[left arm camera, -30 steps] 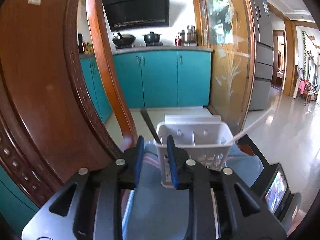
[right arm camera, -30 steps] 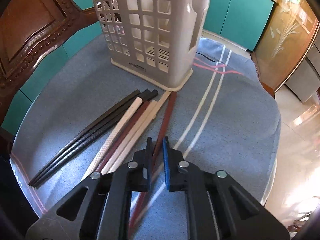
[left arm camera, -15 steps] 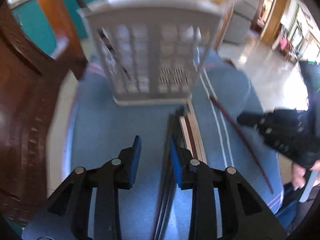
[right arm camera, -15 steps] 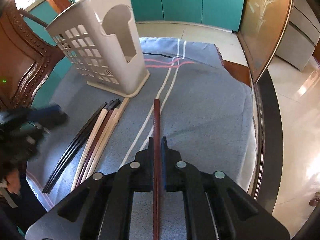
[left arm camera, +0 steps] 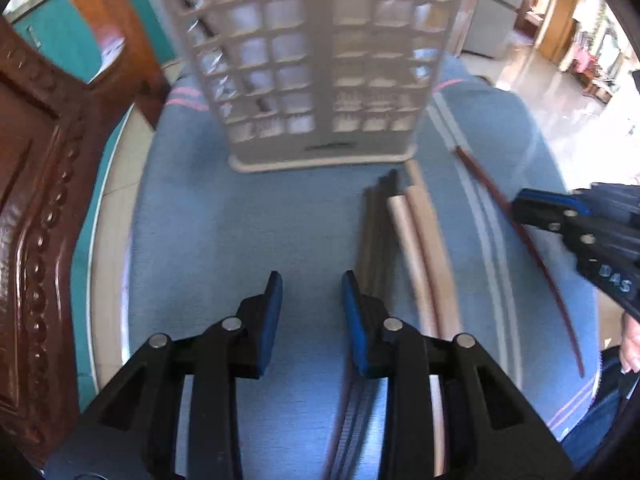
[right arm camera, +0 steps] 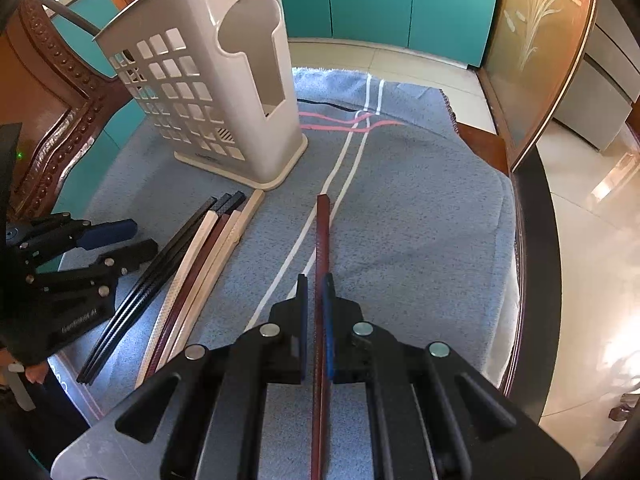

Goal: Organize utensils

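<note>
Right claw (right arm camera: 315, 292) clamped on red chopstick (right arm camera: 322, 232), next into basket (right arm camera: 224, 92). Left claw (left arm camera: 311, 292) opening, empty, beside chopstick pile (left arm camera: 404, 248) before basket.

Sunlit kitchen: teal cabinets (right arm camera: 372, 0) line the far wall, a carved wooden chair (right arm camera: 60, 92) stands left, glossy pale floor tiles (right arm camera: 592, 216) gleam right.

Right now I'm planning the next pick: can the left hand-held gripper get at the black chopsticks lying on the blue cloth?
Probably yes. The left hand-held gripper, jaws opening and empty, hovers beside the black chopsticks; nothing lies between.
</note>
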Available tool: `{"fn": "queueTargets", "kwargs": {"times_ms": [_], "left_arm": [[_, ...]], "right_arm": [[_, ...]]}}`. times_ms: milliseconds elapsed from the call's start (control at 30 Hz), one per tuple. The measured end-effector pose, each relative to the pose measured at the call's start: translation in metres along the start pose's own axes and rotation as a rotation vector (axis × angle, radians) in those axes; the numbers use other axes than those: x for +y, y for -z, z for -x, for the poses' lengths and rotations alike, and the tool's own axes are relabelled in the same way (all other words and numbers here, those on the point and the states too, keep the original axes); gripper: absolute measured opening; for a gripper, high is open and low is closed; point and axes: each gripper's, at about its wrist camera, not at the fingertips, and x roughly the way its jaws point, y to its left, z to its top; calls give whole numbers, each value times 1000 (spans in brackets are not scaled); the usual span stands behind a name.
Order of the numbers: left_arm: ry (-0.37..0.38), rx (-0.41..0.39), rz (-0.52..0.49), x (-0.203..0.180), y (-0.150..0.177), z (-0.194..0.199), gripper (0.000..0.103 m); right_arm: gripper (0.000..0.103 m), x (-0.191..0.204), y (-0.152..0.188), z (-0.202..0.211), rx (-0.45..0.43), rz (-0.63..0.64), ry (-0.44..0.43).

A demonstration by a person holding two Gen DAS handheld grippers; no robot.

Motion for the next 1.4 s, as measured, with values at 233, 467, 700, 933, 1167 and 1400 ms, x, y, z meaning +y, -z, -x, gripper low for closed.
{"fn": "queueTargets", "kwargs": {"times_ms": [233, 467, 700, 933, 1167, 1400], "left_arm": [[59, -44, -25, -7, 0, 7, 31], [65, -45, -43, -18, 2, 6, 31], [-7, -55, -53, -25, 0, 5, 45], [-4, -56, -70, -22, 5, 8, 41], [-97, -48, -56, -18, 1, 2, 43], [57, -64, -36, -13, 3, 15, 34]], "right_arm": [[9, 4, -4, -3, -1, 6, 3], [14, 7, -3, -4, 10, 17, 12], [15, 10, -3, -6, 6, 28, 33], [16, 10, -3, -7, 7, 33, 40], [22, 11, -1, -12, 14, 45, 59], [16, 14, 0, -17, 8, 82, 123]]}}
